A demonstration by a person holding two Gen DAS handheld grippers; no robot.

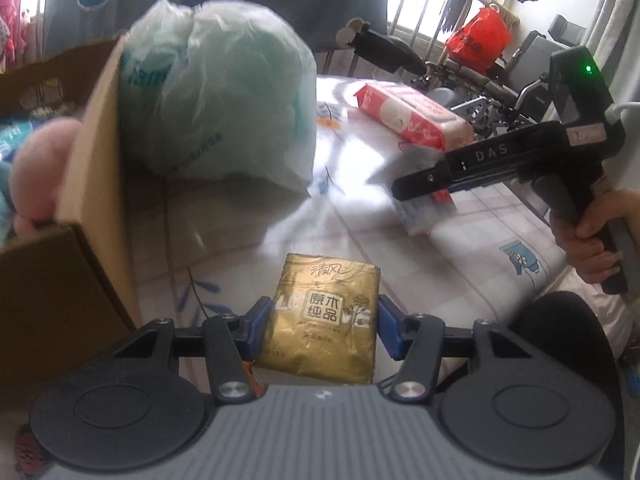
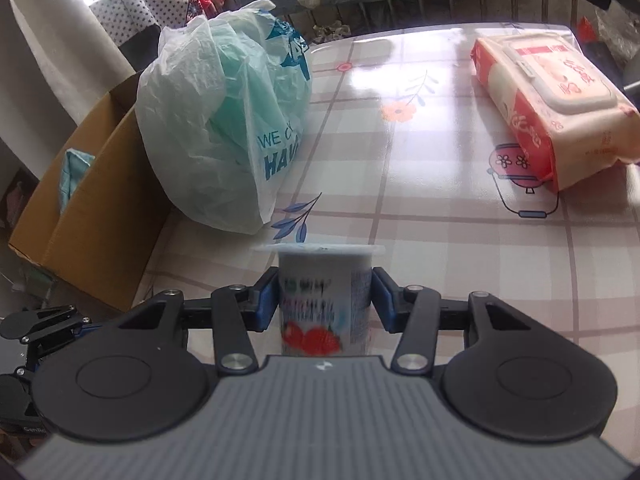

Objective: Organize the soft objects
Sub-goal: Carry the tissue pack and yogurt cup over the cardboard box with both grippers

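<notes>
1. Gold tissue pack [image 1: 322,320] is pinched in my left gripper [image 1: 322,322], one blue pad on each long side, and it sits up off the table [image 2: 460,240].
2. Right gripper [image 2: 325,302] has a small tissue pack with a red print [image 2: 324,300] between its fingers. The left pad is on it; on the right I see a thin gap, so I can't tell if the squeeze is firm. Picture's blurry there.
3. From the left wrist view I can see the right gripper from the side, a hand [image 1: 592,236] around its handle, with that pack hanging out of the tips above the tablecloth.
4. Cardboard box [image 2: 92,200] stands at the table's left edge. A stuffed pale green plastic bag [image 2: 228,120] leans against its wall.
5. Something pink and plush [image 1: 44,168] is showing inside the box.
6. Orange wet wipes pack [image 2: 552,108] lies flat at the far right of the table, well apart from the bag.
</notes>
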